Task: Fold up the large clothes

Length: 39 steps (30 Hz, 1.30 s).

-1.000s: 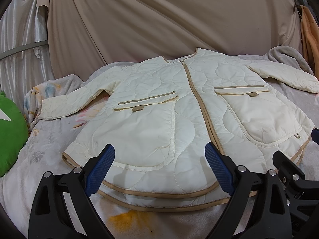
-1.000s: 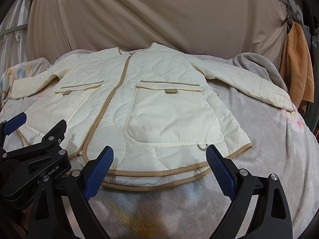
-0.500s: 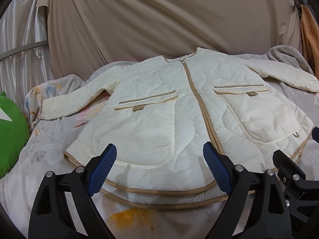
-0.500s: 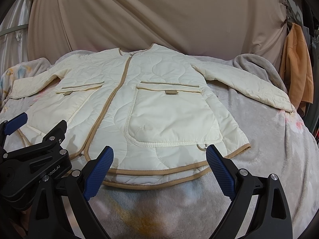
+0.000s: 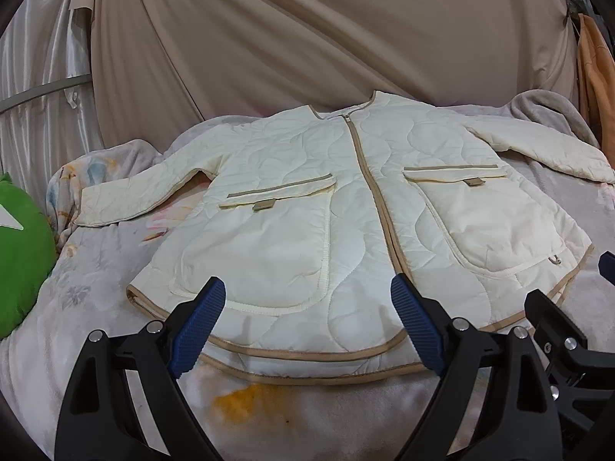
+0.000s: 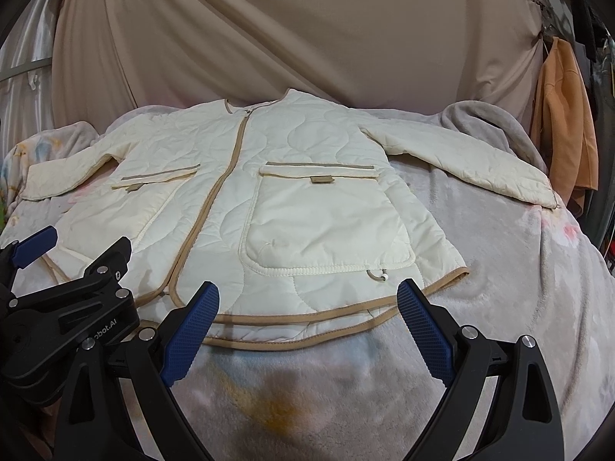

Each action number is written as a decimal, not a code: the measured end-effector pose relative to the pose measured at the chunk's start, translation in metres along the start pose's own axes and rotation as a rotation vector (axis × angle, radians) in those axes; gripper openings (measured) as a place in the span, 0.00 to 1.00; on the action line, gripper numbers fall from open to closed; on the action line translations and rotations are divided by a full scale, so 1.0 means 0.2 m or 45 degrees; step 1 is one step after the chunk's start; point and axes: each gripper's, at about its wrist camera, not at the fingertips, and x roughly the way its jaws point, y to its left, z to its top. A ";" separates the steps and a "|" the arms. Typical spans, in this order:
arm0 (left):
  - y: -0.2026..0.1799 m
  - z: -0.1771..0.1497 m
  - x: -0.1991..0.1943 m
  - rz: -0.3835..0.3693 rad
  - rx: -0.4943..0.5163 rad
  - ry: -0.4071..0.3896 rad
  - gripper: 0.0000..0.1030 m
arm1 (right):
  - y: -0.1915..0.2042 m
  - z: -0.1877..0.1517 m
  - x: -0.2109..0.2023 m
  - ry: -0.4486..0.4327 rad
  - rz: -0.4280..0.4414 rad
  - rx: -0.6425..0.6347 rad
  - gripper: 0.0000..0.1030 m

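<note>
A cream quilted jacket point(image 5: 357, 207) with tan trim lies flat and face up on a blanket-covered bed, zipped, both sleeves spread out to the sides. It also shows in the right wrist view point(image 6: 300, 207). My left gripper point(image 5: 307, 307) is open and empty, hovering just in front of the jacket's hem on its left half. My right gripper point(image 6: 307, 307) is open and empty, hovering in front of the hem on its right half. The left gripper's body point(image 6: 69, 307) shows at the lower left of the right wrist view.
The bed carries a pale fleece blanket point(image 6: 519, 288) with an orange stain point(image 5: 246, 403) near the front edge. A green cushion point(image 5: 19, 253) lies at the far left. Beige drapes point(image 5: 307, 38) hang behind the bed. An orange garment point(image 6: 565, 130) hangs at the right.
Both grippers have drawn back slightly from the jacket, so the hem sits a little higher in both views. The jacket has not moved.
</note>
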 end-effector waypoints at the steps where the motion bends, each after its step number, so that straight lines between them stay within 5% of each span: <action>1: -0.01 0.00 0.00 0.000 0.000 0.001 0.83 | 0.00 0.00 0.00 -0.001 0.001 0.001 0.89; 26: 0.02 0.08 0.03 -0.100 0.036 0.074 0.90 | -0.19 0.15 0.03 0.063 0.034 -0.018 0.89; 32: 0.13 0.20 0.13 -0.139 0.048 0.080 0.90 | -0.80 0.36 0.29 0.114 -0.010 0.209 0.89; 39: 0.35 0.30 0.31 -0.098 -0.044 0.109 0.90 | -1.80 0.43 0.66 0.152 -0.202 0.764 0.89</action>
